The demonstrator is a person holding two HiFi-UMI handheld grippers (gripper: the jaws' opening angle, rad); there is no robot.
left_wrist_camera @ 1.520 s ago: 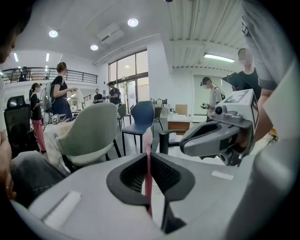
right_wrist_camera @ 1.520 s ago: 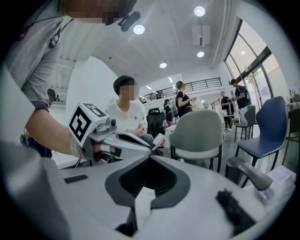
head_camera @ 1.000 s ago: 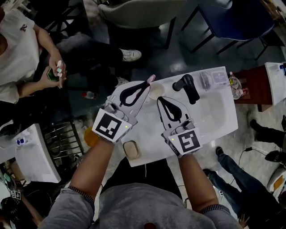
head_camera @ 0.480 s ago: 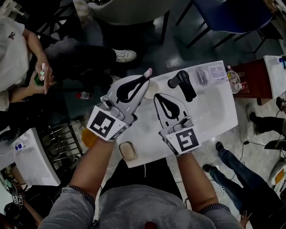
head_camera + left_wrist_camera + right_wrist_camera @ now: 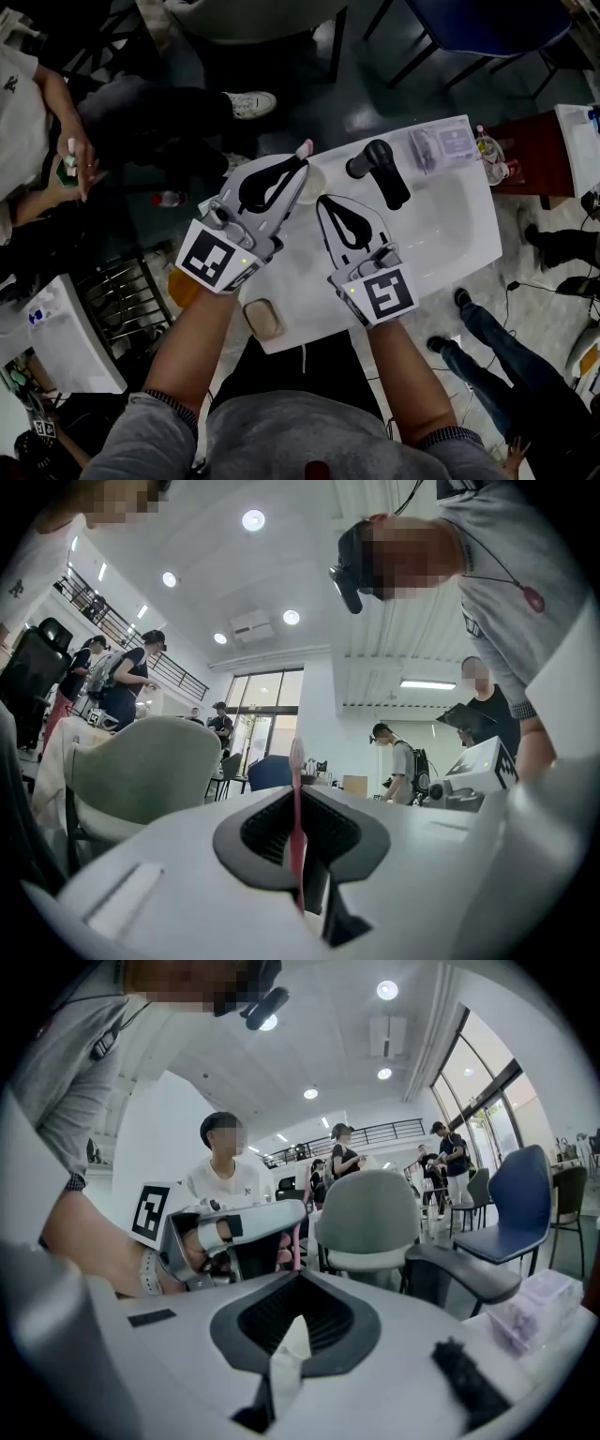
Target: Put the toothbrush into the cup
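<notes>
Pink toothbrush (image 5: 296,822) pinched by its handle between the almost closed jaws of the left gripper (image 5: 298,171), pale head end jutting past the jaw tips. Carried close to the pale cup (image 5: 315,178), itself partly hidden behind that gripper at the far left corner of the white washbasin (image 5: 441,225). Brush head just beside the cup rim and not yet inside.

Right gripper (image 5: 326,202) just beside the left one, over the basin, jaws drawn together. Pale wedge visible in the slit between them, too unclear to name; nothing plainly held.

Progress, judged from the layout:
- **Done:** pick-up of the brush, and most of the carry to the cup.
- **Left to do:** lining the brush up over the mouth of the cup, lowering it in, and opening the jaws to let it go.

Count:
- one toothbrush
- one cup
- two grippers
- one washbasin
- one black tap (image 5: 380,173) at the far rim
- one soap dish (image 5: 263,319) at the near left corner
- one clear packet (image 5: 441,145) along the far edge
</notes>
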